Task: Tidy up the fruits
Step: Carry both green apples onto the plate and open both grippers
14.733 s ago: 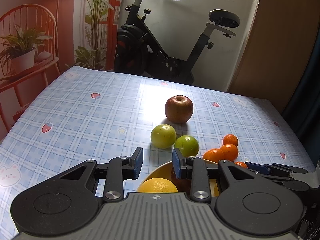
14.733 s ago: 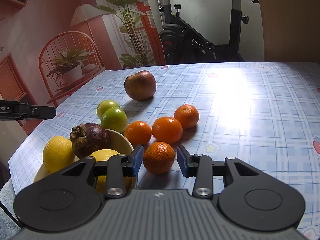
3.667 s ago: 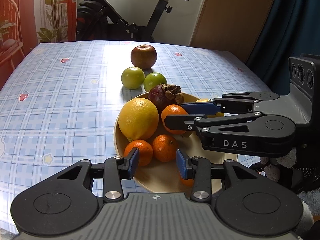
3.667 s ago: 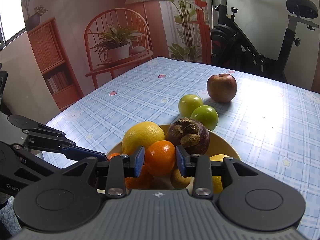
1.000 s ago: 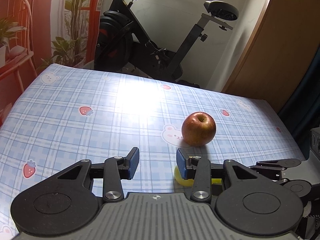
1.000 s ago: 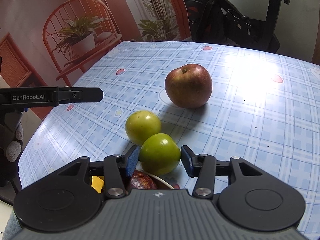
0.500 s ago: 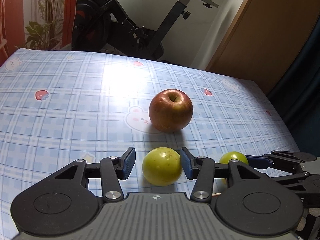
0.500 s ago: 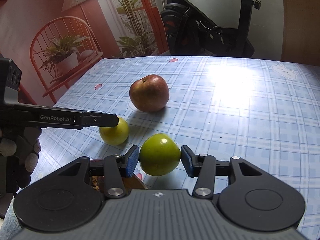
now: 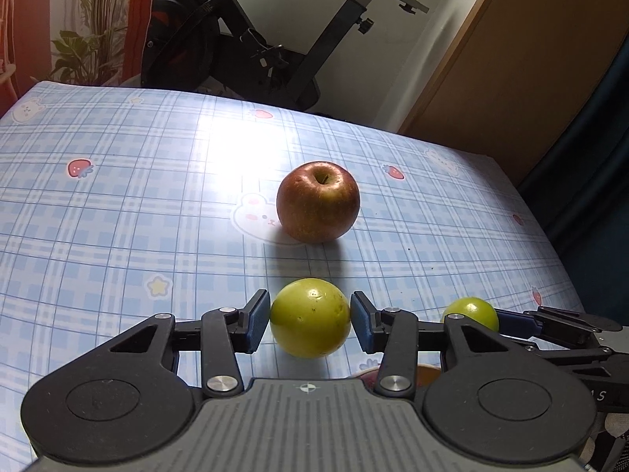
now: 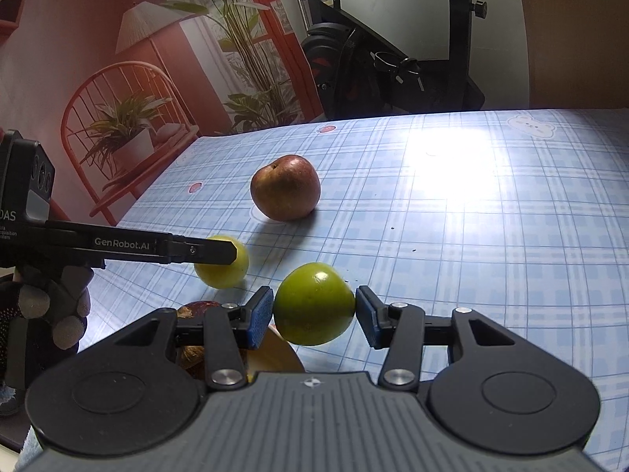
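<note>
Left wrist view: the left gripper (image 9: 310, 316) has its blue pads against both sides of a yellow-green fruit (image 9: 310, 318), clamped on it just above the checked tablecloth (image 9: 118, 204). The fruit is nearly round, so no long axis can be read; small brown specks dot its skin. Beyond it, apart from it, a red apple (image 9: 318, 201) sits upright on the cloth with its stem hollow facing up, beside a printed rabbit face. To the right, the right gripper (image 9: 507, 320) reaches in from the side, with a green fruit (image 9: 471, 312) at its tips.

The right wrist view shows that green fruit (image 10: 313, 303) up close: the right gripper (image 10: 313, 310) is closed on it, pads touching both flanks, and it hangs over the rim of a bowl (image 10: 275, 350). It is slightly wider than tall, its broad axis running from pad to pad. This view alone shows the bowl, with a dark red-brown fruit (image 10: 196, 308) partly hidden behind the left finger. It also shows the left gripper (image 10: 220, 253) side-on, lettered "GenRobot.AI", its tip across the yellow-green fruit (image 10: 224, 271), and a gloved hand (image 10: 51, 306) under it. The apple (image 10: 285, 187) lies farther back, tilted, its stem hollow turned up and left.

Only the left view shows the wooden door; only the right view shows the red chair with a potted plant (image 10: 122, 137). An exercise bike (image 9: 243, 35) stands behind the table in both.

Counted: two greenish fruits, one per gripper; one apple; one bowl.
</note>
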The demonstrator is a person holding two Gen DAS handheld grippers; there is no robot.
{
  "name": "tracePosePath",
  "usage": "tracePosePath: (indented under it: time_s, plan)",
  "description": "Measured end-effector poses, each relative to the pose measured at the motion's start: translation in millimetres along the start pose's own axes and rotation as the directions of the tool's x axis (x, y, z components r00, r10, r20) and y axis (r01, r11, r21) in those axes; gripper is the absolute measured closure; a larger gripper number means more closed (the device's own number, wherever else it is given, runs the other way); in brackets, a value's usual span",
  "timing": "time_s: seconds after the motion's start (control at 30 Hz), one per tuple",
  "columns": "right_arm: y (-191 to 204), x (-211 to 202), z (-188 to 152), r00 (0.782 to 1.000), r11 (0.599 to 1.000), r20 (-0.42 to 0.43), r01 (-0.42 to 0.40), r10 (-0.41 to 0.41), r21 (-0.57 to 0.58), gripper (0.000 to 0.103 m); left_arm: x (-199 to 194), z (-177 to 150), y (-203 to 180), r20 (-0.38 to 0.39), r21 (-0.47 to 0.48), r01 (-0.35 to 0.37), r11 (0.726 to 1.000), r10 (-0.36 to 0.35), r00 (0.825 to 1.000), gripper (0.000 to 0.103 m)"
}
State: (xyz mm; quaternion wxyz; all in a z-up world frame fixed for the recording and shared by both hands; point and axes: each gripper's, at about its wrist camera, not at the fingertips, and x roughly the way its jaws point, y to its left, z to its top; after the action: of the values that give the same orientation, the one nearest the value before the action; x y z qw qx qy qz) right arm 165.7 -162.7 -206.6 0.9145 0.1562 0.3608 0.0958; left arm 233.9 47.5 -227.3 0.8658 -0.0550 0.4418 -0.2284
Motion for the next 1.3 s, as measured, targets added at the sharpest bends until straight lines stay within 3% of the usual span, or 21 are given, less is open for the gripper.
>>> tracePosePath:
  time_s: [0.27,0.57,0.87,1.3]
  plan:
    - [15,-33,-11,0.999,1.000,0.045,-0.020,0.020,-0.017,0.054,-64,-19,-27,0.079,0.090,0.035,0.995,-0.042,0.996,0.056]
    - [35,-64,-38,0.998,0.998,0.049,-0.041,0.044,-0.056,0.054,-105,-73,-36,0.039,0.112,0.067,0.991,-0.072,0.997,0.056]
    - [64,-62,-66,0.997,0.991,-0.012,-0.082,0.081,-0.108,0.054,-104,-117,-29,-0.071,0.142,0.062,0.988,-0.053,0.996,0.056]
    - [77,-59,-82,0.991,0.978,-0.077,-0.123,0.112,-0.168,0.054,-94,-119,-23,-0.102,0.138,0.065,0.988,-0.051,0.993,0.055]
